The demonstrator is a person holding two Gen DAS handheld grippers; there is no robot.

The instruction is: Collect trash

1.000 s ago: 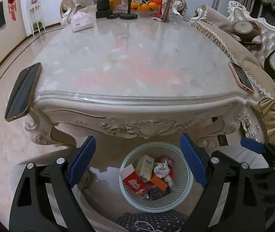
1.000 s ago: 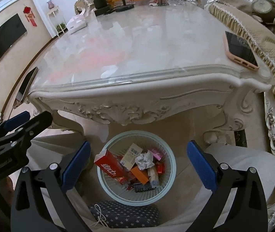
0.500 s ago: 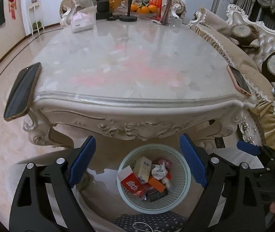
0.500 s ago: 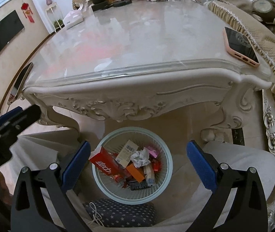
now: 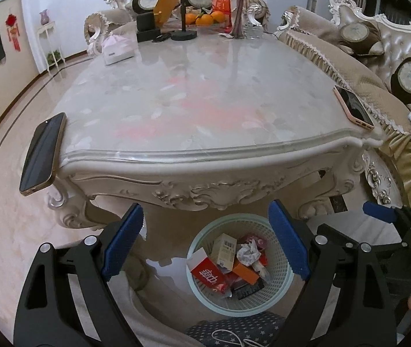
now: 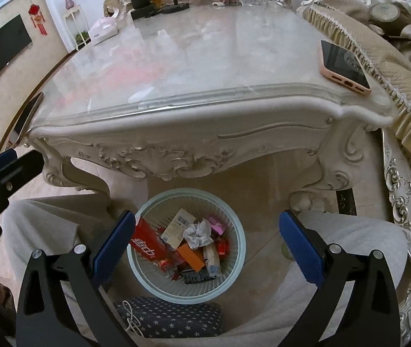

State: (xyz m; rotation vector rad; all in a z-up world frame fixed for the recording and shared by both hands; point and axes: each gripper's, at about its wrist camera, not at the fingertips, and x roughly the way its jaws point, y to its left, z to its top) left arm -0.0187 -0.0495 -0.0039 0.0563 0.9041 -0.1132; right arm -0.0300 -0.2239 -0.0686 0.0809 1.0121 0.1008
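Note:
A pale green mesh waste basket [image 5: 280, 292] [image 6: 234, 263] stands on the floor under the near edge of the marble table [image 5: 193, 110] [image 6: 205, 57]. Inside it lie a red box [image 6: 147, 245], a crumpled white paper [image 6: 198, 232], an orange carton [image 6: 191, 257] and other wrappers. My left gripper [image 5: 205, 243] hangs above the basket, open, nothing between its blue pads. My right gripper [image 6: 206, 248] also hovers over the basket, open and empty. The left gripper's tip [image 6: 11, 162] shows at the left edge of the right wrist view.
A dark phone [image 5: 43, 153] overhangs the table's left corner; a pink-cased phone [image 5: 353, 111] [image 6: 344, 63] lies at its right corner. A tissue box [image 5: 117, 49], oranges, a vase and a stand sit at the far end. A sofa [image 5: 379, 57] is on the right. A star-patterned slipper [image 6: 170, 315] lies below the basket.
Both views have shifted slightly; the basket sits a little higher in the right wrist view. Both grippers stay open and empty.

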